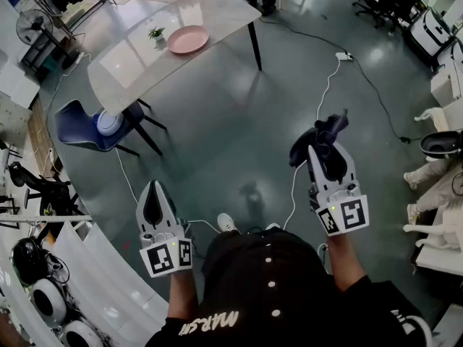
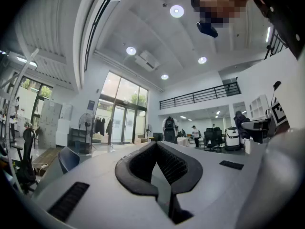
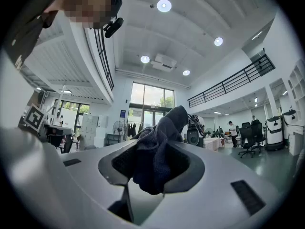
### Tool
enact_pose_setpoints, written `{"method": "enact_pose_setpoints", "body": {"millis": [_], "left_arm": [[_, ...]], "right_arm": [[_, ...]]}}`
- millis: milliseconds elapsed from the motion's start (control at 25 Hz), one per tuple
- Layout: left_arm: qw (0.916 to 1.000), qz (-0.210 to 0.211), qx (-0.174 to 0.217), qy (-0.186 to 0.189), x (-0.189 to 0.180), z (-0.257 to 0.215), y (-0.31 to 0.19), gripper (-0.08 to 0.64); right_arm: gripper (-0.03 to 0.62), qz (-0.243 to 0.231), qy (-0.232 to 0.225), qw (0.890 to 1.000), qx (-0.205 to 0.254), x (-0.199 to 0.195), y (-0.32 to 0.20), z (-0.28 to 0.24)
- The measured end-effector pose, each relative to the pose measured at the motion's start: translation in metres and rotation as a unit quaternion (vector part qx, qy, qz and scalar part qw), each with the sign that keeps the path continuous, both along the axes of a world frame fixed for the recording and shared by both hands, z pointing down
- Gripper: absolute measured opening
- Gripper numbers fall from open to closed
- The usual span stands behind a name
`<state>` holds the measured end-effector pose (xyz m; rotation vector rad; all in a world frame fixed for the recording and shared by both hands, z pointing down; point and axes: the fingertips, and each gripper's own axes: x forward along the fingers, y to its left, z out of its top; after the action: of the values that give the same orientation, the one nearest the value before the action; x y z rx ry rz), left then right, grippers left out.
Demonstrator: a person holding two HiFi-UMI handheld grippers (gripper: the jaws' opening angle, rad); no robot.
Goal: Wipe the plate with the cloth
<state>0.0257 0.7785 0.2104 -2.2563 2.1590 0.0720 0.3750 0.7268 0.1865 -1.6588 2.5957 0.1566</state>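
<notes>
The pale table [image 1: 130, 63] stands well ahead across the floor. The round pink plate [image 1: 187, 40] lies flat on it beside a small potted plant [image 1: 155, 33]. The right gripper [image 1: 327, 154] is clamped on the cloth [image 1: 318, 136], a dark, crumpled bundle. Its long axis runs forward along the jaws, its bunched end rising past the tips and its rear hidden between the pads. The left gripper [image 1: 153, 190] has its jaws together, with nothing between them.

Glossy grey floor [image 1: 239, 129], pale table [image 1: 130, 63] (blue chair [image 1: 72, 129] beside it).
</notes>
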Motion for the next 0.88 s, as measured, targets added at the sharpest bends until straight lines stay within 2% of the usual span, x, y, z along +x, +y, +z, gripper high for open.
{"method": "enact_pose_setpoints", "body": {"millis": [200,360,600,640,680,800,840,880], "left_arm": [[0.9999,-0.015,0.007,0.003,-0.001,-0.001,0.003,0.015],[0.9995,-0.033,-0.001,0.002,-0.005,0.007,0.012,0.015],[0.9996,-0.02,-0.014,-0.012,-0.005,0.011,0.005,0.019],[0.9997,-0.02,-0.015,-0.008,-0.006,0.012,0.004,0.05],[0.9996,-0.023,-0.018,-0.001,-0.008,0.013,0.003,0.135],[0.9991,-0.035,-0.017,0.016,-0.02,0.014,0.002,0.315],[0.9992,-0.034,-0.015,0.017,-0.023,0.014,0.001,0.355],[0.9993,-0.03,-0.014,0.016,-0.024,0.014,0.0,0.364]], "right_arm": [[0.138,-0.003,-0.002,1.0,-0.001,0.002,0.0,0.0],[0.14,-0.004,-0.045,0.999,-0.008,0.008,0.006,0.003],[0.14,-0.005,-0.037,0.999,-0.013,0.005,0.0,0.003],[0.14,-0.006,-0.032,0.999,-0.015,0.004,-0.001,0.004],[0.14,-0.007,-0.029,0.999,-0.017,0.003,-0.002,0.005],[0.14,-0.011,-0.028,0.999,-0.019,-0.006,-0.003,0.006],[0.14,-0.01,-0.027,0.999,-0.018,-0.008,-0.003,0.005],[0.141,-0.009,-0.025,0.999,-0.018,-0.01,-0.003,0.005]]}}
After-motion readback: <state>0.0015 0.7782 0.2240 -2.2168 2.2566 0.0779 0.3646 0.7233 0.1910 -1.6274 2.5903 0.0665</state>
